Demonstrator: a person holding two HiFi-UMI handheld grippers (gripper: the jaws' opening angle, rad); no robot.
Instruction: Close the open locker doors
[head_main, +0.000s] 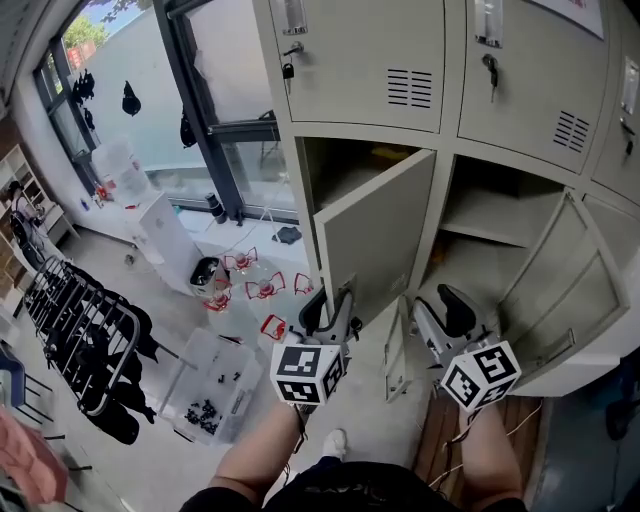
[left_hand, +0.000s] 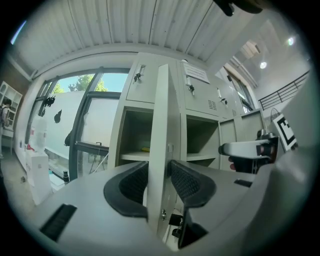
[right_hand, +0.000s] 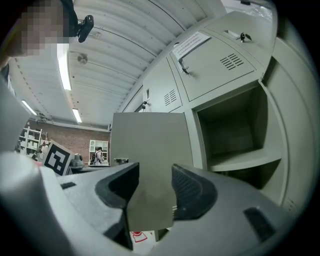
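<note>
Lockers (head_main: 380, 60): beige. The upper row is closed, and three doors below it stand open.
Left door (head_main: 375, 235): swung out from its compartment, with its free edge between the left gripper's jaws.
Left gripper (left_hand: 159, 172): jaws partly open astride that edge. The pads sit close on either side, with a thin dark gap at the right pad, so the door is not clamped.
Narrow door (right_hand: 150, 150): stands between the right gripper's jaws, with an open compartment to its right.
Right gripper (right_hand: 156, 182): jaws narrow, with both pads against the narrow door.
Right door (head_main: 560, 285): open wide and touched by neither gripper.
Head view only: both grippers from above, and the person's legs (head_main: 270, 450). On the floor are a clothes rack (head_main: 90, 350), a clear bin (head_main: 210, 395) and red frames (head_main: 262, 290). The narrow door appears edge-on, just left of the right gripper.
Left gripper view only: a yellow item (left_hand: 145, 148) lies on the shelf behind the left door. The right gripper shows off to the right.
Right gripper view only: ceiling lights (right_hand: 64, 67) and a distant brick wall (right_hand: 65, 137). The left gripper shows at far left.
</note>
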